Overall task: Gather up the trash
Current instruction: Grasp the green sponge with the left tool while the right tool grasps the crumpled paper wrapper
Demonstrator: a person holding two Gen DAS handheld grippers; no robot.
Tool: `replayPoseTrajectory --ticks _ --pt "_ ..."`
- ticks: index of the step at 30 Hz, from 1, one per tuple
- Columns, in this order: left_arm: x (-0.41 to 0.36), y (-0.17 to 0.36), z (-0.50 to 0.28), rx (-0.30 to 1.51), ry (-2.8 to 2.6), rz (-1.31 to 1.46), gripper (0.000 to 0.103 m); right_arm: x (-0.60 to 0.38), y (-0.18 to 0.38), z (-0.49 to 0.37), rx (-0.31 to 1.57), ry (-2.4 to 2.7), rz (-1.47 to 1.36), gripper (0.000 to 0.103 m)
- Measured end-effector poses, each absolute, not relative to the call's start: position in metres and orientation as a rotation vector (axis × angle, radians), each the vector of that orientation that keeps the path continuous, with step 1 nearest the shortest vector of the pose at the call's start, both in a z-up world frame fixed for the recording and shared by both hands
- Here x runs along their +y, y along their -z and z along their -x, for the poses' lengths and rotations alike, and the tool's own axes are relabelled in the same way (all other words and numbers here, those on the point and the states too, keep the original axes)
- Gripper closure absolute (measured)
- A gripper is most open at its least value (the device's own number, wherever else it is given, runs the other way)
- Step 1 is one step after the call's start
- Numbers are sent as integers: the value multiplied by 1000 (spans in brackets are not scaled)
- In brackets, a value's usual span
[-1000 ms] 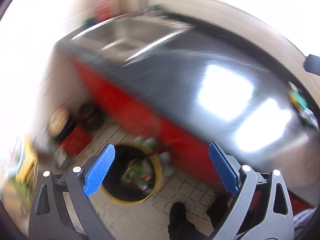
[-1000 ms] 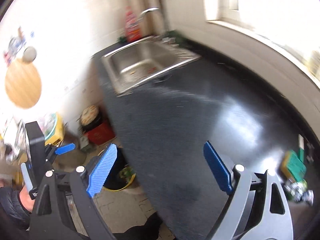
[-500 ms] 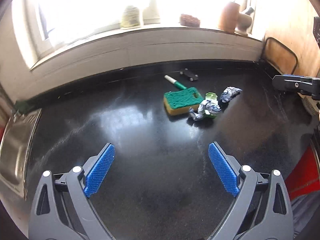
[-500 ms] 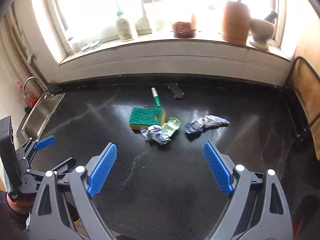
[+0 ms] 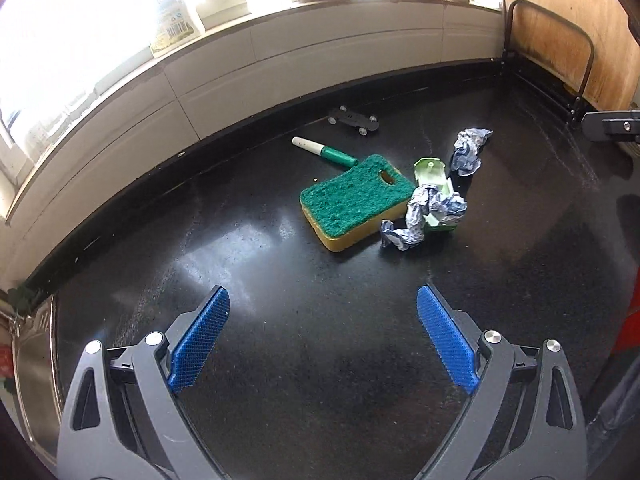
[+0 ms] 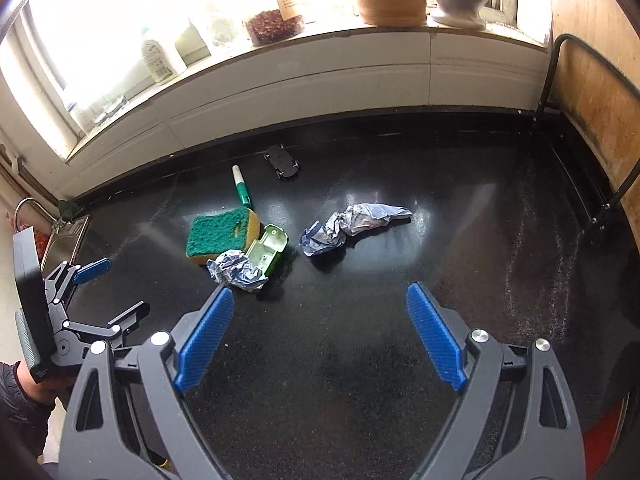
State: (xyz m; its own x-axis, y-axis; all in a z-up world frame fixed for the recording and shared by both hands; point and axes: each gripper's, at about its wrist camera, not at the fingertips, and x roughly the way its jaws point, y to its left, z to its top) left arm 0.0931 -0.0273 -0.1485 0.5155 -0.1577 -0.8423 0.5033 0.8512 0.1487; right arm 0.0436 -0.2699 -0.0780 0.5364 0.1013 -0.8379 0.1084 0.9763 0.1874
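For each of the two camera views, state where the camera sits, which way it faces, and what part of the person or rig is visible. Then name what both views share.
Left wrist: on the left gripper, facing the windowsill across the black counter; shows its own open blue fingers.
Right wrist: on the right gripper, same direction; its open fingers and the left gripper at left show.
Shared: sponge, two crumpled wrappers, green marker.

Ahead of my jaws on the counter [image 6: 360, 360], the sponge [image 6: 220, 234] lies left, a marker [image 6: 242, 186] behind it, one crumpled wrapper [image 6: 238, 270] before it, another wrapper [image 6: 352, 224] right.
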Motion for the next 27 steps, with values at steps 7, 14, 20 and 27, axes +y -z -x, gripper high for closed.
replayPoseTrajectory --ticks 7,14,20,27 --pt "-36 190 -138 966 519 -511 11 -275 131 -98 1110 49 -242 17" --pt "-55 222 -176 960 652 -633 11 -282 181 -141 1227 93 -293 17" --pt "-71 223 -202 927 748 -647 11 -291 200 -171 1262 145 -343 16" --pt "-87 221 -209 914 772 -611 12 -285 201 -204 1241 167 -292 16"
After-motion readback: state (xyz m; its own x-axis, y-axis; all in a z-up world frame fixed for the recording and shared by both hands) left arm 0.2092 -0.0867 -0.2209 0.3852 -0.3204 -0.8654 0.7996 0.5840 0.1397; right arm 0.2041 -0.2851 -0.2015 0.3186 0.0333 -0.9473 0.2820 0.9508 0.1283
